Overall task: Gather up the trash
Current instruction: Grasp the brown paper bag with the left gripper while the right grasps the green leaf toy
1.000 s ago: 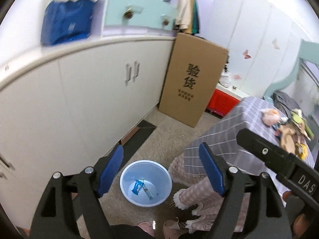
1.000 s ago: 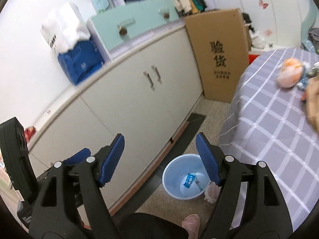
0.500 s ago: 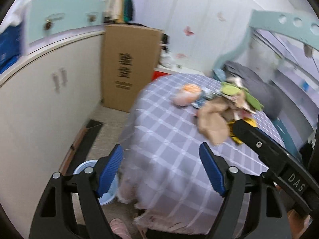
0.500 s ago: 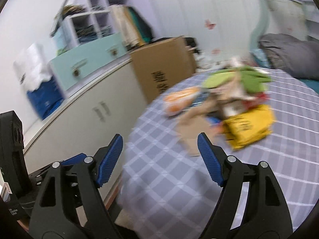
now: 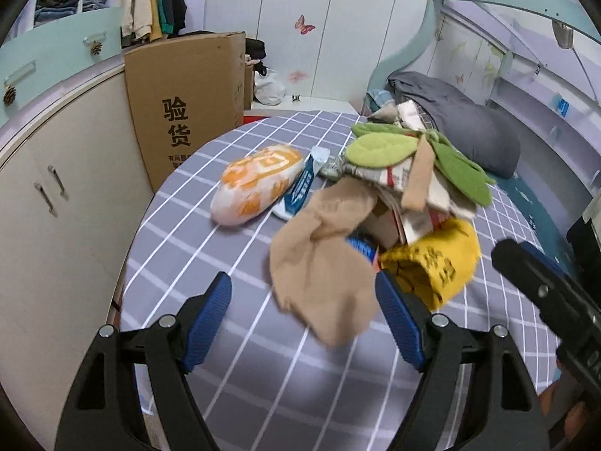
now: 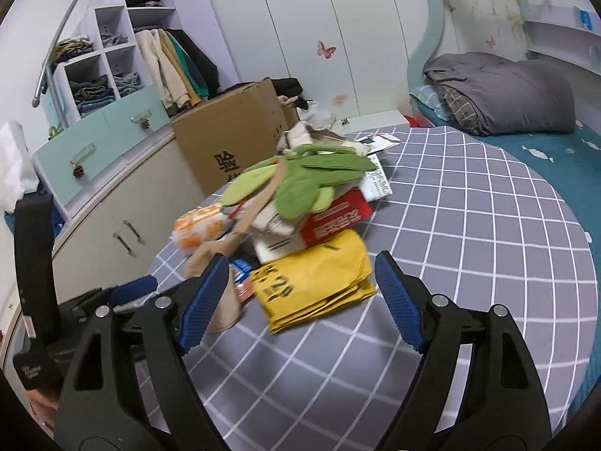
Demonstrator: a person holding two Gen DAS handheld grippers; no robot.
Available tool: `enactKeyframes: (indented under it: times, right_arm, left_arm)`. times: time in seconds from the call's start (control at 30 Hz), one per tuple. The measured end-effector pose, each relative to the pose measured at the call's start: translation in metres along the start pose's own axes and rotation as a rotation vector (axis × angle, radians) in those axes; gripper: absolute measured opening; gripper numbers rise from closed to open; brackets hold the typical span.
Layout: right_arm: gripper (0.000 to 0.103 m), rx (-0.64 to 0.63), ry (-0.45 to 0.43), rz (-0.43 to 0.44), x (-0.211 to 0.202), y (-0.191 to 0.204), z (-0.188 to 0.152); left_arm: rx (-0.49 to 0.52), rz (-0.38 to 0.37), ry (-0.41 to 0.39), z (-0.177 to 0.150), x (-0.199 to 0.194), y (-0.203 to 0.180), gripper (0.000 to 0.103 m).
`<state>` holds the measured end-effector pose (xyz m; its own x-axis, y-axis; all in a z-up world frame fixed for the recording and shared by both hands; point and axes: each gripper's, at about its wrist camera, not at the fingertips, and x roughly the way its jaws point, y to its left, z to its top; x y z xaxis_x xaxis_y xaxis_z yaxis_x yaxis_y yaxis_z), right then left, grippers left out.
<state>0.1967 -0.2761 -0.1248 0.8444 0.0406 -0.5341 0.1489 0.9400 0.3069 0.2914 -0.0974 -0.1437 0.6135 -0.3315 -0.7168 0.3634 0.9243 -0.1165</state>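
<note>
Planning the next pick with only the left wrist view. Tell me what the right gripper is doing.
Observer: The right gripper is open and empty, its jaws framing the yellow packet from above.
Operator: Name what sits under the green cloth.
Observer: A red and white box lies under the green cloth and rests on the yellow packet.
Operator: Report anything behind the pile.
Observer: Some white printed paper slips lie on the checked tablecloth at the pile's far edge.
</note>
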Motion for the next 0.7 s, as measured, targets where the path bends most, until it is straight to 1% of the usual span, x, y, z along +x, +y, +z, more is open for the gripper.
enactKeyframes:
  times: [0.1,0.17,0.2,0.23,0.27,0.3,0.33,0.37,0.4,0.43,0.47,0.53,0.63,0.67,0.7]
  right_arm:
    - [0.079,-0.007,0.003,-0.003,0.008,-0.001,0.006]
    - [0.079,-0.014,0.003,-0.003,0.012,-0.001,0.011]
    - [0.079,-0.017,0.000,-0.003,0.014,-0.001,0.014]
    - [0.079,-0.019,-0.003,-0.005,0.015,-0.001,0.017]
    - [0.079,-0.025,-0.007,-0.006,0.016,0.002,0.021]
    - [0.079,-0.029,-0.011,-0.008,0.018,0.003,0.025]
    - [0.079,-0.033,-0.017,-0.011,0.019,0.004,0.030]
    - [0.079,-0.038,-0.024,-0.014,0.021,0.004,0.034]
    - [0.079,-0.045,-0.030,-0.019,0.023,0.005,0.037]
    - [0.079,-0.058,-0.026,-0.031,0.028,0.007,0.042]
    - [0.079,-0.064,-0.021,-0.035,0.032,0.009,0.045]
    - [0.079,-0.079,-0.010,-0.036,0.040,0.010,0.051]
    - [0.078,-0.127,0.052,-0.074,0.062,0.017,0.056]
    - [0.074,-0.144,0.064,-0.091,0.065,0.020,0.055]
    - [0.060,-0.164,0.081,-0.120,0.070,0.022,0.054]
  left_arm:
    - [0.013,0.013,0.000,0.010,0.010,-0.003,0.077]
    - [0.023,0.008,0.004,0.016,0.020,-0.005,0.077]
    - [0.025,0.010,0.009,0.017,0.025,-0.005,0.074]
    - [0.029,0.009,0.023,0.020,0.032,-0.005,0.062]
    - [0.028,0.004,0.034,0.021,0.036,-0.004,0.055]
    - [0.019,-0.020,0.054,0.023,0.042,-0.002,0.044]
    - [0.008,-0.046,0.055,0.023,0.042,0.000,0.035]
    - [0.001,-0.055,0.047,0.023,0.041,0.001,0.028]
    - [0.002,-0.053,0.041,0.025,0.039,0.002,0.006]
    - [0.003,-0.062,0.043,0.026,0.037,0.003,0.005]
    - [-0.008,-0.076,0.026,0.026,0.032,0.006,0.005]
    - [-0.017,-0.080,-0.011,0.026,0.022,0.010,0.004]
    - [-0.032,-0.082,-0.051,0.024,0.005,0.017,0.004]
    - [-0.037,-0.082,-0.062,0.024,-0.001,0.020,0.004]
    - [-0.044,-0.080,-0.076,0.023,-0.009,0.024,0.004]
